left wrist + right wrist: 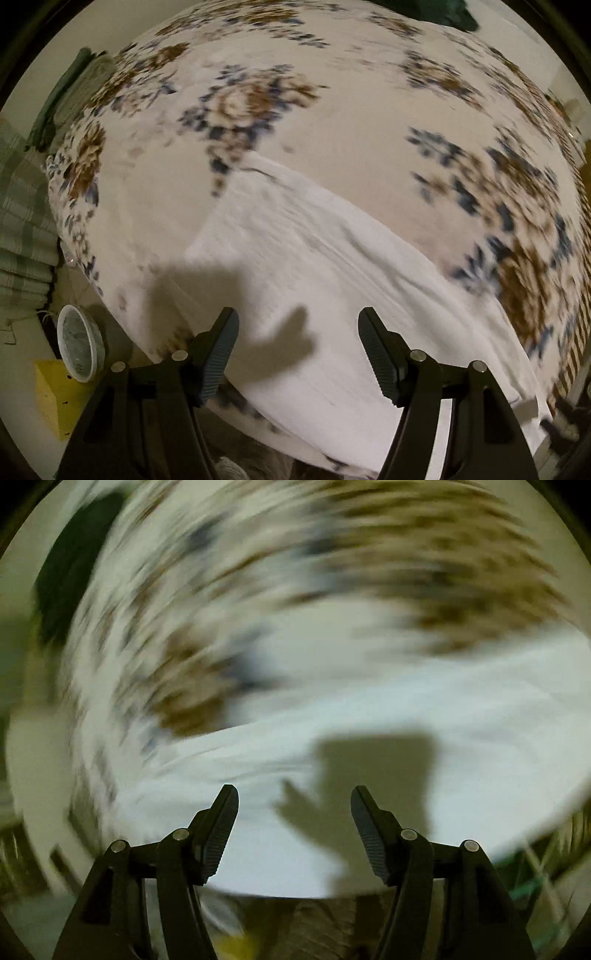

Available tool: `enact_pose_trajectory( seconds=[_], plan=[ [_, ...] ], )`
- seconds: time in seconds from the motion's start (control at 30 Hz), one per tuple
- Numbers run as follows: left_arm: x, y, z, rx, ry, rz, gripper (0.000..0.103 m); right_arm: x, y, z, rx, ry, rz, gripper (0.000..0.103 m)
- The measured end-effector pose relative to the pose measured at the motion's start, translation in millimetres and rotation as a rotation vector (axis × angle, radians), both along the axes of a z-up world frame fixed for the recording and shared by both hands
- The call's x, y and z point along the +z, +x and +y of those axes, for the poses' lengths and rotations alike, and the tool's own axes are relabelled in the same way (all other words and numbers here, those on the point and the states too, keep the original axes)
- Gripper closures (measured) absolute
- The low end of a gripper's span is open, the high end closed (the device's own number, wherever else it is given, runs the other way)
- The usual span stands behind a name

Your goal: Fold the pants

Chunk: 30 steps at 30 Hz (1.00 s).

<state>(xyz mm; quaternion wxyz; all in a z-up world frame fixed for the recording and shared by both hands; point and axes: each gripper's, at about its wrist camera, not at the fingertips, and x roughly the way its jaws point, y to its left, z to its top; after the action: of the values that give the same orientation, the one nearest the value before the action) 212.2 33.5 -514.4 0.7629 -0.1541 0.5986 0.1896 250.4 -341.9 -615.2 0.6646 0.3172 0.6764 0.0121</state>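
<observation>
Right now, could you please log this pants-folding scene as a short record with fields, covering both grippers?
garment: white pants lying in a long strip on the bed
surface: floral bedsheet, brown and blue print
left gripper: open, nothing between the jaws, above the pants
right gripper: open, nothing between the jaws, above the white cloth
beside the bed: round container on a yellow box
image quality: right wrist view heavily blurred

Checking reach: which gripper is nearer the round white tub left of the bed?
Left. Left gripper hangs over white pants beside the tub; right gripper view lacks it.
</observation>
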Motion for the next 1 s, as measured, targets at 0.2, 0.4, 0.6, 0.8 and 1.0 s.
enact_pose_trajectory(
  seconds=[0.2,0.4,0.6,0.8,1.0],
  plan=[
    [-22.4,6.2,63.8,0.054,-0.017,0.032,0.038,-40.2,109.4,132.1,0.262,0.050,0.102,0.037],
    [-40.4,1.2,113.6,0.097,-0.060,0.058,0.038,-79.8,144.7,161.1,0.215,0.004,0.199,0.099],
    [-52.0,-14.9,148.6,0.151,-0.116,0.074,0.038,-76.2,147.3,159.5,0.146,-0.074,0.184,0.100],
    [-62.6,-25.5,166.4,0.188,-0.181,0.066,0.038,-72.7,140.2,159.7,0.058,-0.080,0.167,0.099],
    [-105.7,-35.3,166.2,0.233,-0.388,0.062,0.041,-63.5,131.3,155.6,0.060,-0.037,0.167,0.067]
  ],
)
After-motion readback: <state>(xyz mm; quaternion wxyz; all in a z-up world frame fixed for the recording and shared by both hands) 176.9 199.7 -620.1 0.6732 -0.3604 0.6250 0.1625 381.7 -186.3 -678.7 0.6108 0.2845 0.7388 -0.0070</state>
